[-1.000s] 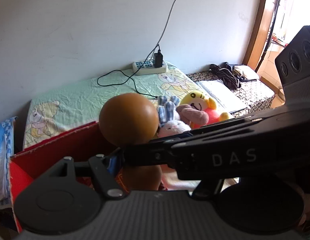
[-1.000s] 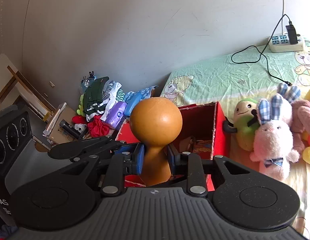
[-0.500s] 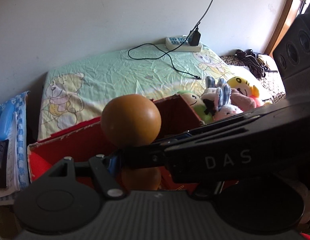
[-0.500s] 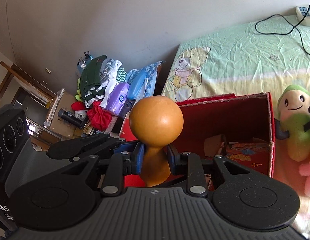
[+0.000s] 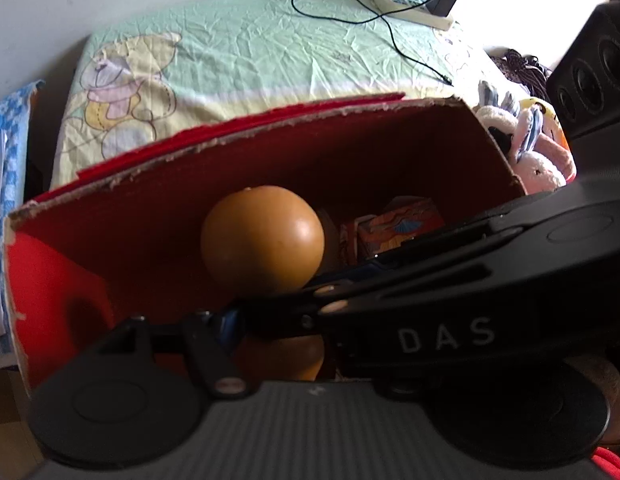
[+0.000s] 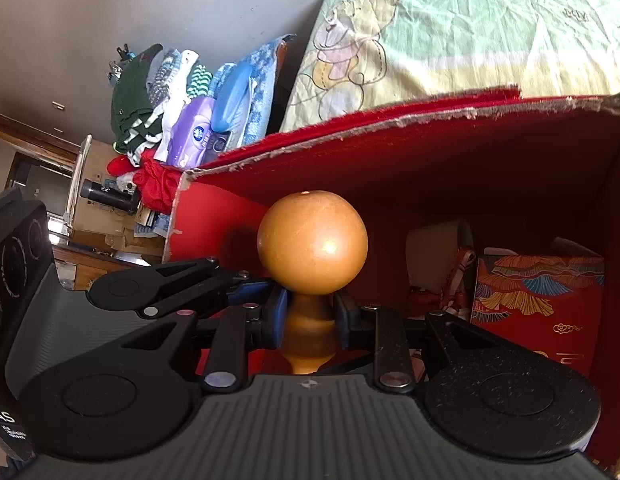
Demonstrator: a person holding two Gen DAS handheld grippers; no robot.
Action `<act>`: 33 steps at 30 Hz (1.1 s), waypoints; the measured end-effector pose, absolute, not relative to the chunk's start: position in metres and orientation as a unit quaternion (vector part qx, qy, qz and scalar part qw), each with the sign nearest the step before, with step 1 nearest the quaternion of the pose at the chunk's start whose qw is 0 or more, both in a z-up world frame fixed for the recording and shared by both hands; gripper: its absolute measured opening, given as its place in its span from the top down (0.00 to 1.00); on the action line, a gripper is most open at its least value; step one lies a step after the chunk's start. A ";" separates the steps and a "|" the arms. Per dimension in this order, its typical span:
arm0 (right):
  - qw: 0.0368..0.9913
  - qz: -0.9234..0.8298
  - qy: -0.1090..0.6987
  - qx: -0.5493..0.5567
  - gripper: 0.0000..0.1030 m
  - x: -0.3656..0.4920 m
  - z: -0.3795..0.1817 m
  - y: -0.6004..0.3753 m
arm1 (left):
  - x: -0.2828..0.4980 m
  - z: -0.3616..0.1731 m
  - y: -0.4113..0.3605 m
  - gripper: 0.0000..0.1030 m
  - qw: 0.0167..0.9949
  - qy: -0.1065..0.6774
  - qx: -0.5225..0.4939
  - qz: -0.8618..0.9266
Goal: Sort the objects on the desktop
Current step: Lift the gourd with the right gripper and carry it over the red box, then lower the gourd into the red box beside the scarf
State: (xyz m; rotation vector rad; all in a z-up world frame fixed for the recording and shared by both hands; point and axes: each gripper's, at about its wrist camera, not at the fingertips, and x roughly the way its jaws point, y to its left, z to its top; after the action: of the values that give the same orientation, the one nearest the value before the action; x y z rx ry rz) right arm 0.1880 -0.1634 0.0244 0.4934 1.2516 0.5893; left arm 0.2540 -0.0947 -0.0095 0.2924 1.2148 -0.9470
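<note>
Gourd (image 6: 312, 242) now over red box (image 6: 409, 168).

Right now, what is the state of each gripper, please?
Left gripper: cannot be told; the right gripper hides its jaws.
Right gripper: shut on the orange wooden gourd, at its neck.

Daylight enters from the upper right of the left wrist view, where the window region is overexposed to white. The red box (image 5: 294, 152) interior lies in deep shadow, and that view is slightly blurred throughout. The right wrist view is sharper; the gourd (image 6: 312, 242) carries a small specular highlight. Fisheye distortion curves both frames, with dark corner vignetting.
</note>
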 end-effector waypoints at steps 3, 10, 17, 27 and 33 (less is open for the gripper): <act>0.735 0.262 0.583 0.226 0.73 0.189 0.016 -0.163 | 0.257 -0.020 -0.098 0.34 0.693 0.566 0.140 -0.425; 0.726 0.253 0.598 0.225 0.73 0.193 0.005 -0.163 | 0.261 -0.034 -0.100 0.35 0.678 0.587 0.149 -0.417; 0.720 0.236 0.615 0.221 0.73 0.194 0.000 -0.164 | 0.262 -0.045 -0.104 0.35 0.659 0.615 0.154 -0.405; 0.715 0.233 0.620 0.225 0.79 0.194 -0.002 -0.168 | 0.256 -0.045 -0.105 0.32 0.664 0.610 0.171 -0.397; 0.721 0.228 0.616 0.222 0.79 0.193 -0.002 -0.169 | 0.251 -0.042 -0.106 0.28 0.673 0.602 0.186 -0.388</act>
State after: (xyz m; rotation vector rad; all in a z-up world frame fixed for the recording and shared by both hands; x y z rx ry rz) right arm 0.1928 -0.1690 -0.0016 0.4903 1.3606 0.5037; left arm 0.2508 -0.1061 -0.0424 0.4198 1.3544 -0.8736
